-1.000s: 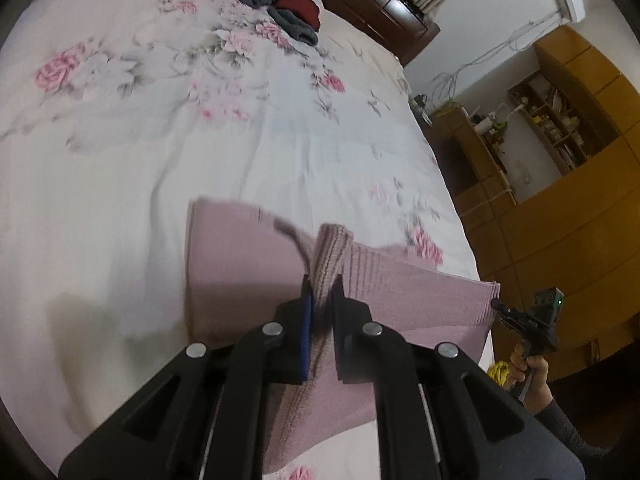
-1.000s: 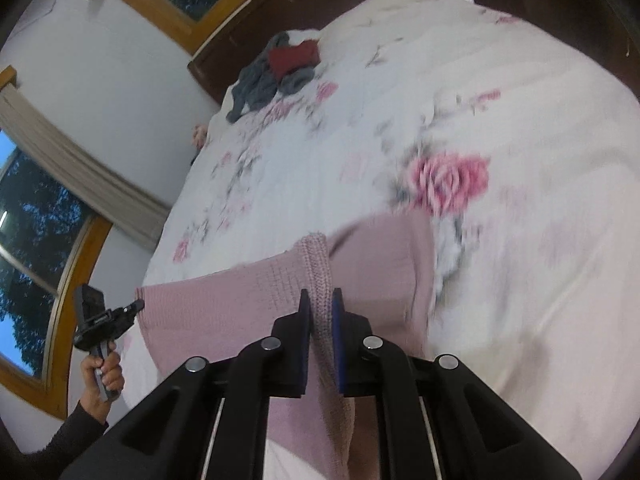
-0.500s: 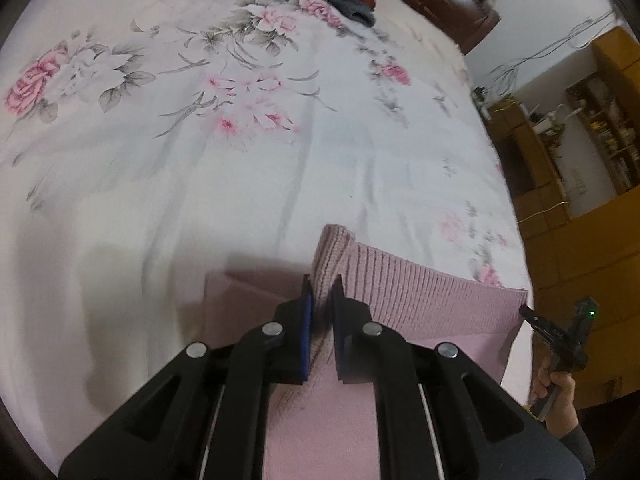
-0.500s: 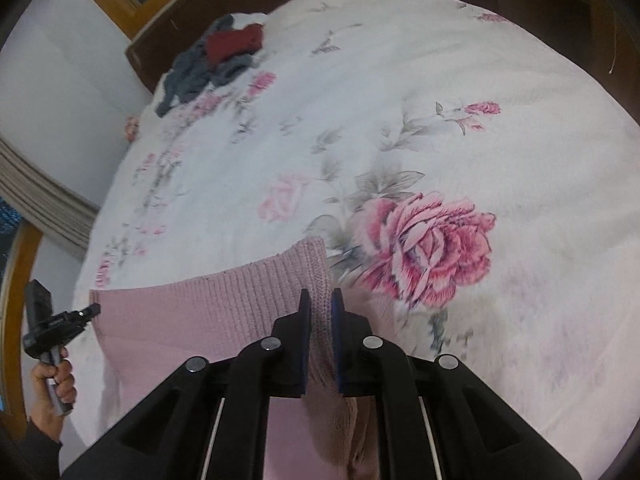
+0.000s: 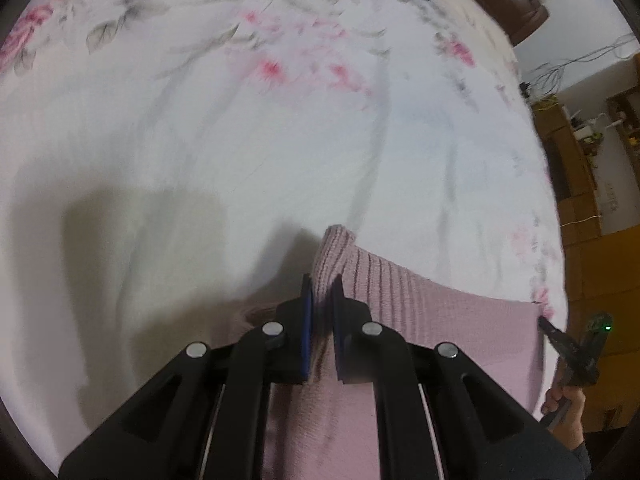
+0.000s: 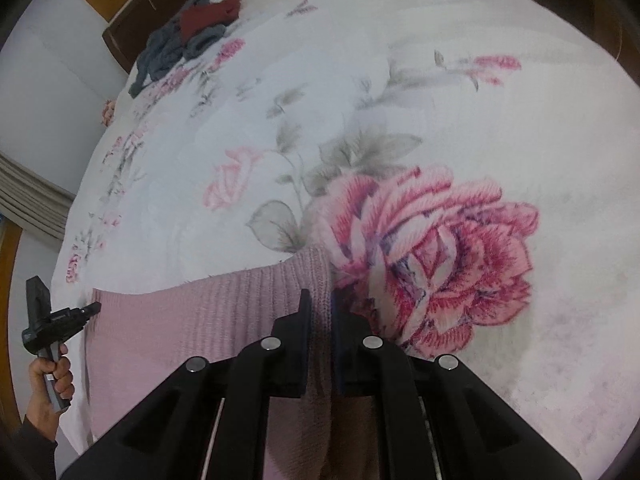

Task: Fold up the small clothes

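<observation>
The left gripper (image 5: 320, 300) has its jaws pressed together on one ribbed corner of the pink knit garment (image 5: 440, 320), and the right gripper (image 6: 320, 304) pinches the opposite corner of the same edge — the cloth bunches up between the pads in both wrist views. Each tool also shows in the other's camera, held in a hand at the far end of that stretched edge (the right hand (image 5: 564, 408) low at the frame's side, the left hand (image 6: 52, 376) likewise).

The garment hangs taut between the two grips, its held edge just above the floral bedspread (image 5: 240, 140); the rest of it trails back under the tools, where I cannot tell how it lies. Far off by the dark headboard (image 6: 120, 36) sits a heap of grey and red clothes (image 6: 192, 36), untouched.

This looks like the carry-over part of a fold: the gripped edge being brought forward over the bed. Next it likely wants lowering evenly — both corners together, level — then releasing.
</observation>
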